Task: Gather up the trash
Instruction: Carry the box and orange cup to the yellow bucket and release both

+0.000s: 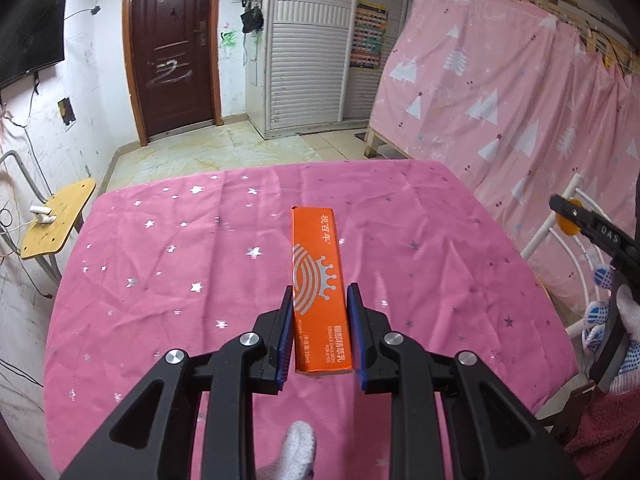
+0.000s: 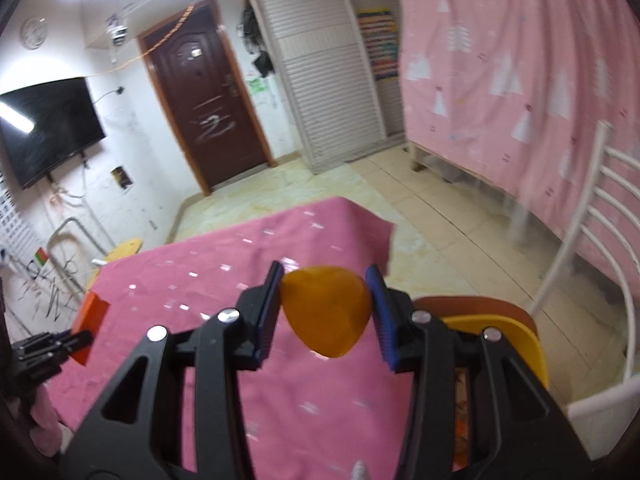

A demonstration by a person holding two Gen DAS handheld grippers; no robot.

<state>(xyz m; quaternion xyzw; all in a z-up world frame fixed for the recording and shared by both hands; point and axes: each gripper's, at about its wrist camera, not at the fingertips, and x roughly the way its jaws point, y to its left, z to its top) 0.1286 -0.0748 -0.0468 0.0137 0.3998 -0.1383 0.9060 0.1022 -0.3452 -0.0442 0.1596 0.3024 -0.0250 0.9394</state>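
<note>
Orange box (image 1: 320,292), long and narrow, white crown logo and print on top, sits between the fingers of the left gripper (image 1: 320,294). Blue pads (image 1: 285,336) are right at both long sides of its near half; box looks pinched. Whether it is lifted or lying on the cloth, cannot tell. Far end of the box points toward the door (image 1: 172,46).

In the right wrist view the same box (image 2: 90,314) shows at the left edge, with the left gripper (image 2: 70,342) on its near end.

Right gripper (image 2: 326,304) is closed partway on a rounded orange-yellow piece (image 2: 326,312), both pads touching its sides, held up above the table. What the piece is, cannot tell. In the left view the right gripper (image 1: 568,210) shows at the right edge, with a gloved hand (image 1: 628,336) on its handle.

Table carries a pink tablecloth (image 1: 160,280) with silver stars. Just under the right gripper, off the table's right edge, is a yellow bin (image 2: 516,340). White metal rack (image 2: 600,216) stands beside it, pink curtain (image 1: 500,80) behind. TV (image 2: 48,128) hangs on the left wall, a small yellow stool (image 1: 56,220) beside the table.
</note>
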